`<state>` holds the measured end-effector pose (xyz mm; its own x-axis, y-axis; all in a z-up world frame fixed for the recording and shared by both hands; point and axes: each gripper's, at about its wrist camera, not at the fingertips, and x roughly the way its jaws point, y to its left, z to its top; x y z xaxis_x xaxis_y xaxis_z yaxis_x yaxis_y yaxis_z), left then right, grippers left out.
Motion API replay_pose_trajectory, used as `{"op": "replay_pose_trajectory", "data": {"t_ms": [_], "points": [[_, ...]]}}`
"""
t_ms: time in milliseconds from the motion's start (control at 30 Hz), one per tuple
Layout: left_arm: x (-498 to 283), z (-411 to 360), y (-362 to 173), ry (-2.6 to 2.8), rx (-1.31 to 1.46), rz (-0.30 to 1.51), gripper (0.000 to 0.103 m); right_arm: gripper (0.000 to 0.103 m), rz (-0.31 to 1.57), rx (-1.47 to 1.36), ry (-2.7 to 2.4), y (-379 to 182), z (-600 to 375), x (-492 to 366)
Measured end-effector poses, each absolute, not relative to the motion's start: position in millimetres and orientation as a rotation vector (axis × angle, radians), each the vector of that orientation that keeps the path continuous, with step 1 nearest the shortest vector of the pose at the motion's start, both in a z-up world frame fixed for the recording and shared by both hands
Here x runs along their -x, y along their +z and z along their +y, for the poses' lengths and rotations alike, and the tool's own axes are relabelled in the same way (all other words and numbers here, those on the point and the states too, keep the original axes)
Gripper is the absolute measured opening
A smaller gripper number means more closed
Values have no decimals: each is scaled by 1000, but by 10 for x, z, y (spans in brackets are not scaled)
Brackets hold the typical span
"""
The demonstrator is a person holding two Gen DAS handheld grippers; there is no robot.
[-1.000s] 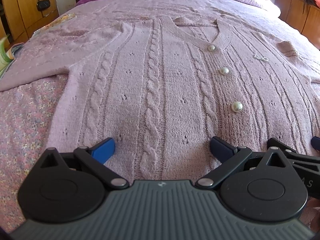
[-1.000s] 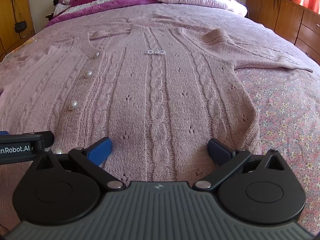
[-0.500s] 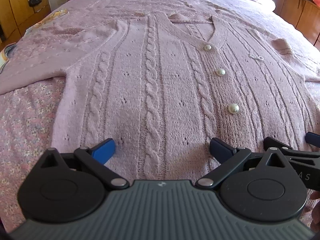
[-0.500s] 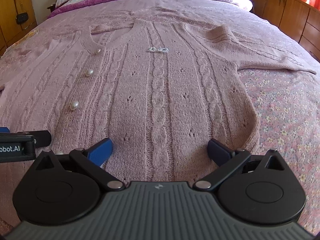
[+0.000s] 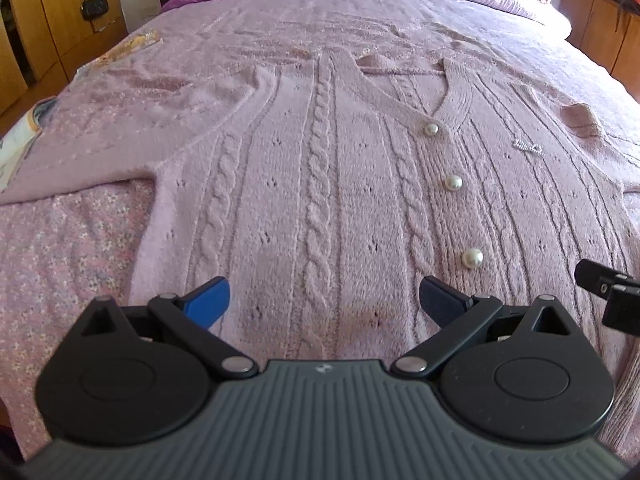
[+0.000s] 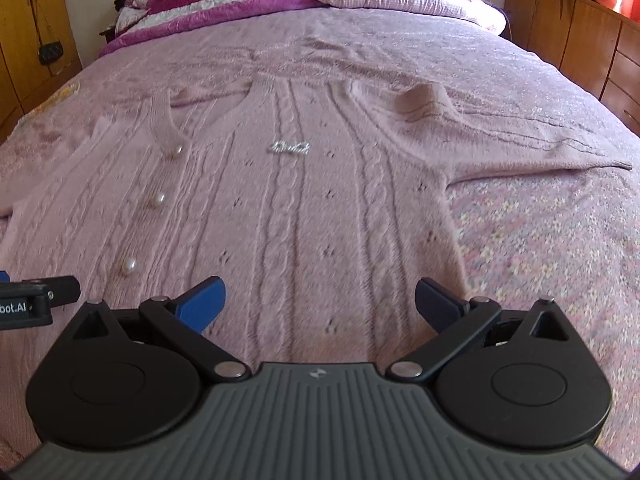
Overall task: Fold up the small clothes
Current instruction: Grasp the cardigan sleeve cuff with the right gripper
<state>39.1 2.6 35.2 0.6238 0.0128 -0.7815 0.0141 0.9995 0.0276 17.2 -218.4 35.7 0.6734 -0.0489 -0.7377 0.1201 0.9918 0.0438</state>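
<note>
A pink cable-knit cardigan (image 5: 316, 184) with pearl buttons (image 5: 453, 182) lies flat and face up on the bed, sleeves spread out to both sides. It also shows in the right wrist view (image 6: 288, 208), with a small silver bow brooch (image 6: 290, 147) on its chest. My left gripper (image 5: 324, 300) is open and empty over the hem on the cardigan's left half. My right gripper (image 6: 318, 300) is open and empty over the hem on its right half. Each gripper's tip shows at the edge of the other's view.
The bed is covered by a pink floral spread (image 6: 552, 240). Pillows and a purple quilt (image 6: 248, 4) are piled at the head. Wooden wardrobe doors (image 5: 48, 28) stand on the left, wooden drawers (image 6: 580, 40) on the right. Printed paper (image 5: 24, 136) lies at the bed's left edge.
Both grippers have risen and tilted up a little, so more of the bed's head shows. The cardigan has not moved and both grippers remain open.
</note>
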Motion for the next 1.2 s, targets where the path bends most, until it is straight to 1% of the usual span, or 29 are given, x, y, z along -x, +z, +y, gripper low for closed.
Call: {"op": "replay_pose_trajectory", "data": {"t_ms": [233,500,700,867,1200], "points": [[-512,-66,428,0,-36,889,103,103,803,-123,-80,451,-2552,-351],[-687,-162,414,16,-48,891,103,103,779,-255,-136,481,-3450,-667],[-792,-239,320,24,-62,901,103,103,737,-288,-275,363,-4125,-917],[-852,-288,212,25,-82,922,103,103,700,-373,-365,235,-4637,-1055],[-908,-246,85,20,-30,945,103,103,604,-437,-423,-40,-5220,-1276]]}}
